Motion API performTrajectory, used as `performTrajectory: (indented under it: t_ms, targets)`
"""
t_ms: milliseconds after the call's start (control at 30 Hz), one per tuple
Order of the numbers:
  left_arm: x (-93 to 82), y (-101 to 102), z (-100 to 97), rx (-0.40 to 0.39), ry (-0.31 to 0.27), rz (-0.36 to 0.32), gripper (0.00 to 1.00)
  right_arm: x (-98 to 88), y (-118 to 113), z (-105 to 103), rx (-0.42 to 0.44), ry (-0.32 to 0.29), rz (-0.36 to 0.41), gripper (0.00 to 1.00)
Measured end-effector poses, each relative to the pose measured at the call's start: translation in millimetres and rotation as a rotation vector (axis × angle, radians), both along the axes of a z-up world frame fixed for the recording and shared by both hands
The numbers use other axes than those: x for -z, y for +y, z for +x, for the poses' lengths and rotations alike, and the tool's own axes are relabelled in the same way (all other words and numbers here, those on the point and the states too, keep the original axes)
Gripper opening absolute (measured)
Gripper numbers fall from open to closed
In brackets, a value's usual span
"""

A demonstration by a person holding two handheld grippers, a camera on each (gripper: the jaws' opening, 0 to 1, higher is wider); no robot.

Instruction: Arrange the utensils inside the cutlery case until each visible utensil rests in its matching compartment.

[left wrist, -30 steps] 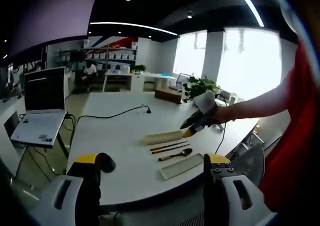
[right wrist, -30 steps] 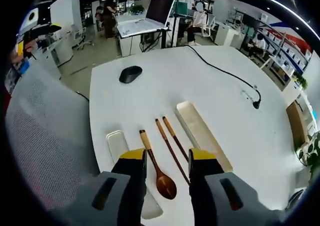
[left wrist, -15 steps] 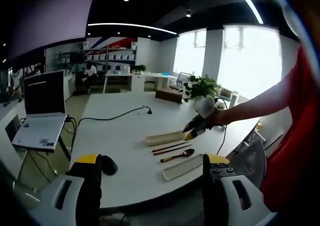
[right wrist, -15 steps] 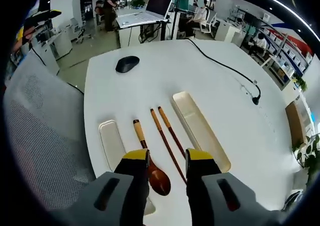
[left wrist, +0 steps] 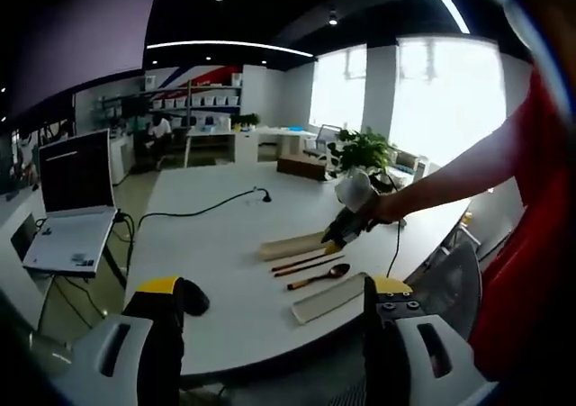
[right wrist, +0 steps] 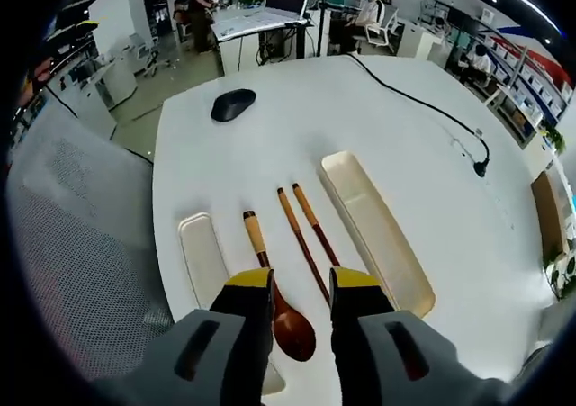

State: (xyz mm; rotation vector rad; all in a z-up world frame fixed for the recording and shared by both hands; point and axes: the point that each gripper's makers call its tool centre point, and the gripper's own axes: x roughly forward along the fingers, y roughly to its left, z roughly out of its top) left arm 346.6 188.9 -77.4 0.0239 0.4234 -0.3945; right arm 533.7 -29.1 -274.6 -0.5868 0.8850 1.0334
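Tongs [right wrist: 301,284] above spoon [right wrist: 281,309] — case [right wrist: 376,232] bare

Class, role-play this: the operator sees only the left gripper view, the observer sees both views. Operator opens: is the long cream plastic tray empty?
Observer: Yes, the long cream plastic tray holds nothing.
Operator: Where is the right gripper aimed?
Observer: The bowl of the brown wooden spoon shows between the open fingers of the right gripper.
Operator: Which way do the chopsticks point?
Observer: The two brown wooden chopsticks have their lighter ends toward the black computer mouse.
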Motion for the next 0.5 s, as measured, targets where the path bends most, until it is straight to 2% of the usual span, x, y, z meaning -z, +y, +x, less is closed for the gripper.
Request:
performTrajectory:
  t_ms: [200,267,367,500]
  targets:
    - [1.3,6,-3.0,-0.023,0.004,0.009,0.84,4.9,3,3,-0.012,0.006,-0.019,0.18]
    - [1.5,8,-3.4,-0.032,0.006,0.007,0.84,7.1,5,1,-0.036,0.001,-0.027,0.17]
    - [1.6,9,-3.7,-0.035,0.007,0.008,0.84,15.0,5,-2,-0.103,-0.013,-0.08,0.16]
    - [2.9,10,-5.2,-0.037,0.01,0.022,0.84,21.4,5,-5,-0.112,0.012,-0.099,0.14]
